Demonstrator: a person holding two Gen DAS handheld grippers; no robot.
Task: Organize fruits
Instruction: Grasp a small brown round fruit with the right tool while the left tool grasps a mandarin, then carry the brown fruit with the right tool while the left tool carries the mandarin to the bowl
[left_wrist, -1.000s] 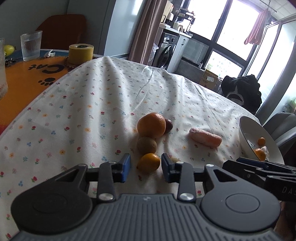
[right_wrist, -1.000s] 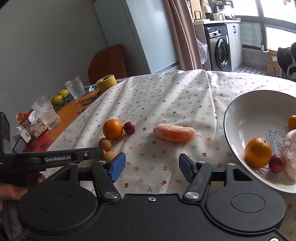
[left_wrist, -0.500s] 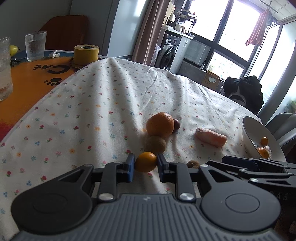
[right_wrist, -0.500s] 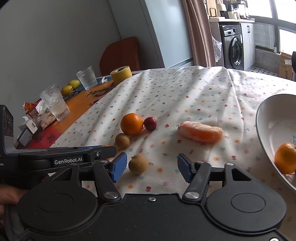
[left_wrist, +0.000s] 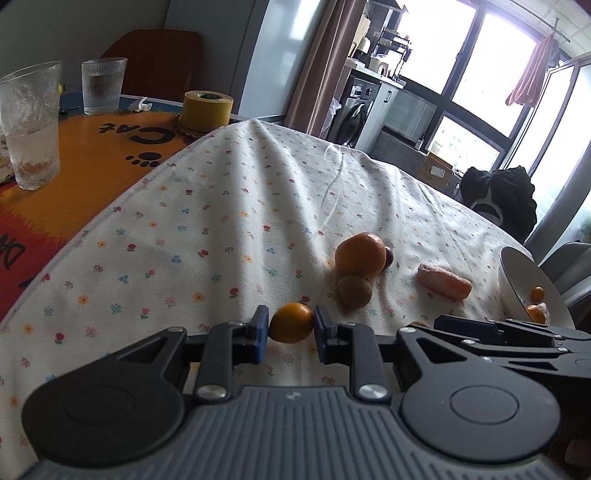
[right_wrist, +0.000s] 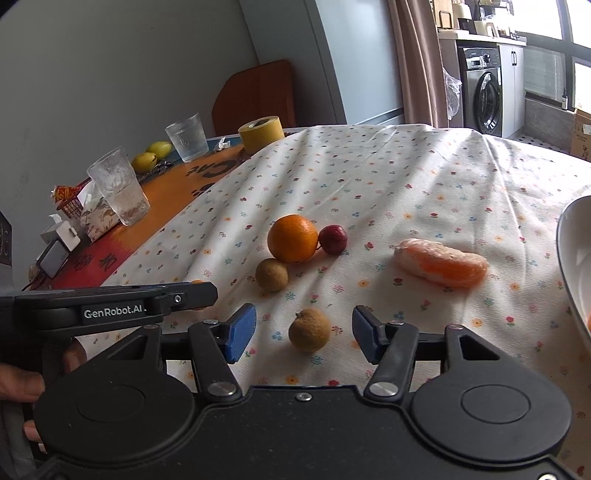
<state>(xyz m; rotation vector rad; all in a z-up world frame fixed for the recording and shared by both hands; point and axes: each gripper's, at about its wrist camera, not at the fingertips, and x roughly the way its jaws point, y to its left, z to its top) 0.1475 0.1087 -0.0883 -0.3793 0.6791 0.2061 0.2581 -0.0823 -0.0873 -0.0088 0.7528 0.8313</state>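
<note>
Kumquat (left_wrist: 291, 322) is sitting pinched in left hand-held gripper (left_wrist: 289, 328), low over the desk (left_wrist: 229, 206); right hand-held gripper (right_wrist: 302, 332) is spreading around longan (right_wrist: 308, 329). Advice: close centred, gently.

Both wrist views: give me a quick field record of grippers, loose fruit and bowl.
left gripper: shut on kumquat
right gripper: open, longan between its fingers, untouched
loose on cloth: orange, red fruit beside it, brown fruit, wrapped segment
bowl: at right, some orange fruit inside
</note>
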